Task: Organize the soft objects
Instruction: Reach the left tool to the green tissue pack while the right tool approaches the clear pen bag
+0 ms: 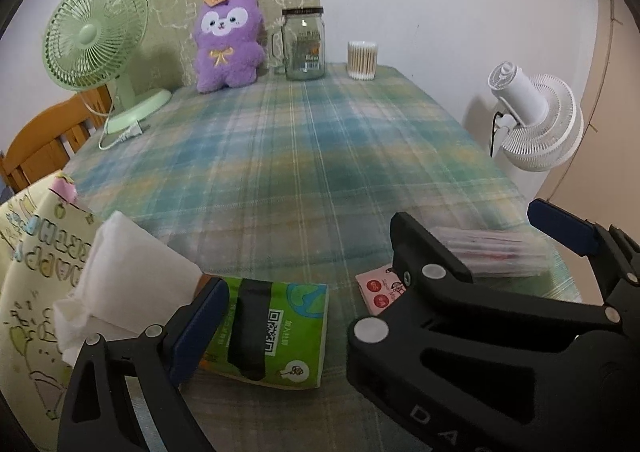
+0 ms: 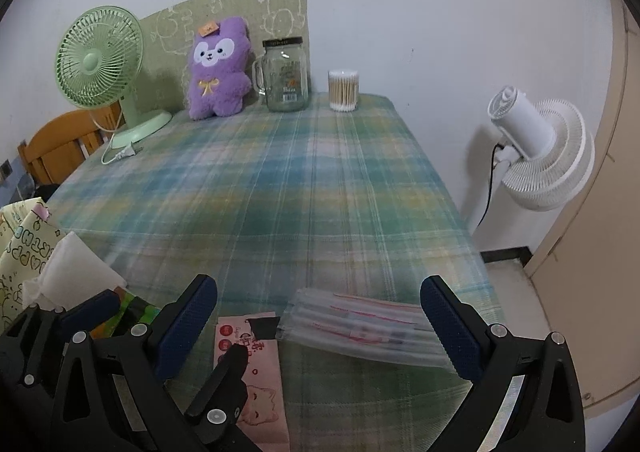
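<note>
Near edge of a table (image 1: 304, 140) covered in a green-blue plaid cloth, seen from both wrist cameras. The left gripper (image 1: 304, 288) has its fingers spread wide around a green tissue pack (image 1: 276, 332), which lies flat with its long axis running roughly away from the camera, one short end toward the table's near edge; no pad visibly presses it. The left finger's blue pad (image 1: 196, 328) lies against the pack's left side, partly covering it; whether the right finger touches it cannot be told. A loose white tissue (image 1: 132, 272) stands just left of that pad, in front of a printed yellow bag (image 1: 28, 276) cut off by the frame edge.

The right gripper (image 2: 320, 324) is likewise wide open, holding nothing. Between its fingers lie a pink tissue packet (image 2: 256, 384), long axis pointing away from the camera, and a clear packet of masks (image 2: 360, 326), long axis running left to right and tilted slightly. The pink packet is partly hidden by the left gripper's black finger; its print is too blurred to read.

At the far edge stand a green fan (image 2: 100, 64), a purple plush toy (image 2: 218, 70), a glass jar mug (image 2: 286, 76) and a cotton swab tub (image 2: 343, 90). A white fan (image 2: 540, 156) stands beside the table.
</note>
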A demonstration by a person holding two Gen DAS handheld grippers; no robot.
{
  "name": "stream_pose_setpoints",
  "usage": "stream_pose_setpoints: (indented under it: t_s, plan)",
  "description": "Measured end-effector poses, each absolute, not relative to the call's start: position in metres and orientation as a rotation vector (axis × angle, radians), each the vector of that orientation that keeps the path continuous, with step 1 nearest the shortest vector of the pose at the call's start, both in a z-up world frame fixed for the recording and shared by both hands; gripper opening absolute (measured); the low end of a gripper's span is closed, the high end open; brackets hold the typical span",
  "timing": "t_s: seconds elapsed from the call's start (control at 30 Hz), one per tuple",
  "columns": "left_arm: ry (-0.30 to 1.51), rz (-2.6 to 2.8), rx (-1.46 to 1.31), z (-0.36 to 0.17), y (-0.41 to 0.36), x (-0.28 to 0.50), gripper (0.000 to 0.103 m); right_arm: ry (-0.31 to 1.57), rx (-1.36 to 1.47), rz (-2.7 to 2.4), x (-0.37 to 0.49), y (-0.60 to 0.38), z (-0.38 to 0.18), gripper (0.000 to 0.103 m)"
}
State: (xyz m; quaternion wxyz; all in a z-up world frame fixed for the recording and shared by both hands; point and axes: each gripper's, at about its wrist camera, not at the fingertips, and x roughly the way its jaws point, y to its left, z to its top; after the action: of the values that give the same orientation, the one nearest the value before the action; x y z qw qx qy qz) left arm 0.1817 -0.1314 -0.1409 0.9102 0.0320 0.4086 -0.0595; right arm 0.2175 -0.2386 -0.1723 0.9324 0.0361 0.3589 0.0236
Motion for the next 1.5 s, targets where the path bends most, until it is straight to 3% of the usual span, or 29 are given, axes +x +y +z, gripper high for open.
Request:
stream_pose_setpoints:
  t_s: [0.47, 0.6, 0.8, 1.5]
  plan:
    - [0.860, -0.131, 0.091, -0.148, -0.134, 0.179, 0.098, 0.854, 0.119, 0.046, 0.220, -0.241, -0.191, 0.102]
    - [0.856, -0.139, 0.105, -0.148, -0.134, 0.173, 0.098, 0.848, 0.114, 0.034, 0.211, -0.240, -0.191, 0.092]
    - [0.851, -0.157, 0.112, -0.146, -0.136, 0.162, 0.097, 0.856, 0.122, 0.053, 0.198, -0.238, -0.187, 0.086]
    - [0.886, -0.214, 0.065, -0.139, -0.166, 0.161, 0.095, 0.814, -0.060, 0.098, 0.200, -0.258, -0.168, 0.085]
